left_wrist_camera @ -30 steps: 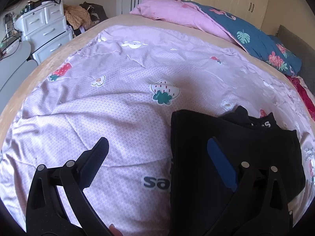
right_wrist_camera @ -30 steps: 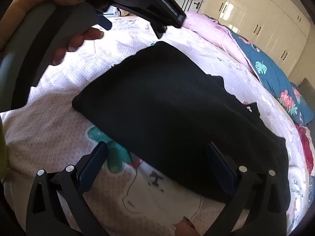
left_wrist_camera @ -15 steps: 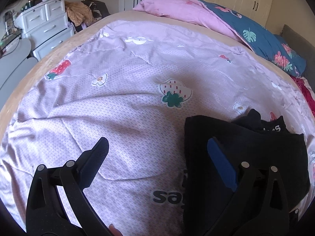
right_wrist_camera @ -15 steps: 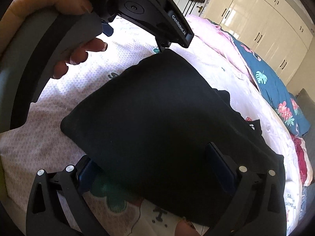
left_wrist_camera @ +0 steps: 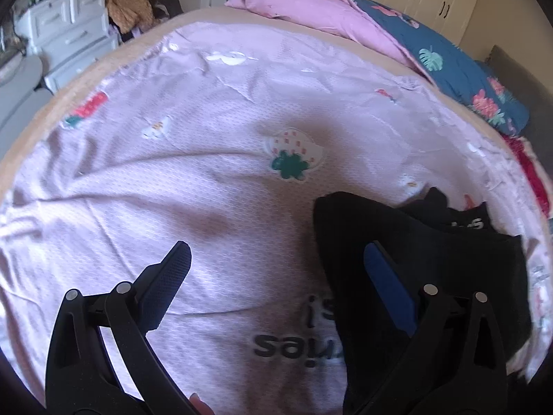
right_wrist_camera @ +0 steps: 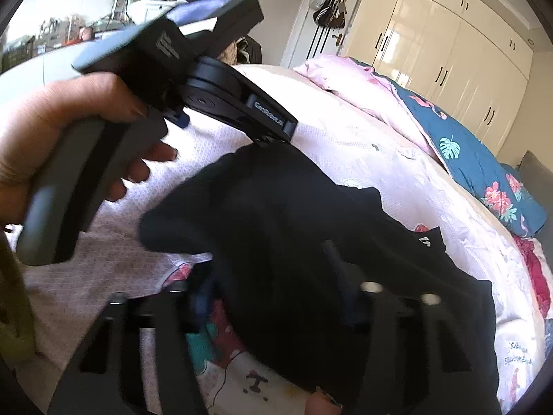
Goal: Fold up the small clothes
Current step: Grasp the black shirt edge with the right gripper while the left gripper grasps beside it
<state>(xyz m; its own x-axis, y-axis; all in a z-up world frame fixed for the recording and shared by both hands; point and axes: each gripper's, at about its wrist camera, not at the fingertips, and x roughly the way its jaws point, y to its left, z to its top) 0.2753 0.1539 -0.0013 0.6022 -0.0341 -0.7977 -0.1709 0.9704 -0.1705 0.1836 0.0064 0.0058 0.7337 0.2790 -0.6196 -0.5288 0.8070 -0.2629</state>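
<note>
Lying folded on the bed's lilac strawberry-print sheet [left_wrist_camera: 214,186], the black garment [left_wrist_camera: 432,263] sits at the right of the left wrist view, near the bed's right side. The left tongs [left_wrist_camera: 276,276] stand wide, their right finger over the garment's left part, the left finger over bare sheet. The right tongs [right_wrist_camera: 273,294] are blurred; the black cloth fills the gap between their fingers, and I cannot tell whether they grip it. A pink pillow [left_wrist_camera: 304,7] lies far off.
</note>
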